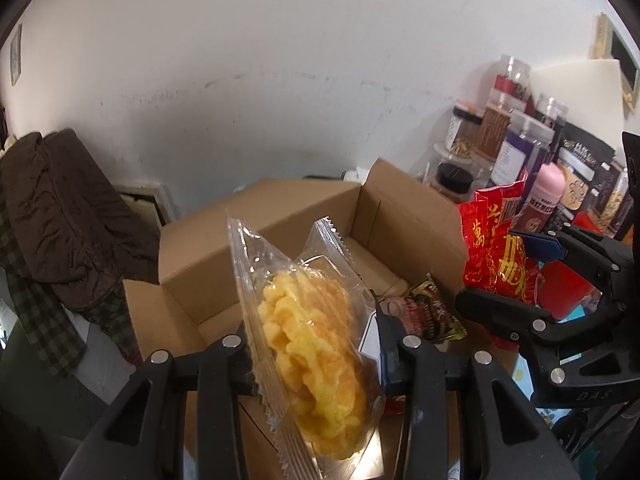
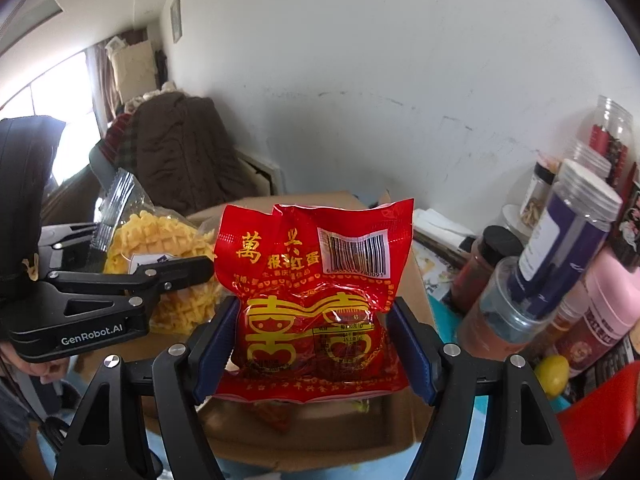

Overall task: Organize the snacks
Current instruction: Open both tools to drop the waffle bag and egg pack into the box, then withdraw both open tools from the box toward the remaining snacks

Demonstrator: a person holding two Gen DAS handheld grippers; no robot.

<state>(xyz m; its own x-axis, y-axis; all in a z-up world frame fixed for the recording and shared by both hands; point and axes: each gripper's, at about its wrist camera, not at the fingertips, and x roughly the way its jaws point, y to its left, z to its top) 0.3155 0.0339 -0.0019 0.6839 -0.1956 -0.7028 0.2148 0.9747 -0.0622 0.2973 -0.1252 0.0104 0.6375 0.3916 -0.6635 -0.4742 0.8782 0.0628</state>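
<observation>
Midway, I judge: the left hand-held gripper (image 1: 316, 344) clamps a clear waffle-snack packet (image 1: 308, 340) above the cardboard box (image 1: 256, 220), the right hand-held gripper (image 2: 310, 332) clamps a red packet (image 2: 316, 276), and one dark packet (image 1: 432, 312) lies inside at 3 o'clock.

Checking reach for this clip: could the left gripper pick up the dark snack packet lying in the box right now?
Probably not yet. The left gripper is shut on the clear pack of yellow snacks. The dark snack packet lies uncovered in the open cardboard box.

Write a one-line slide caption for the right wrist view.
Right gripper clamps a red snack packet above the cardboard box.
</observation>
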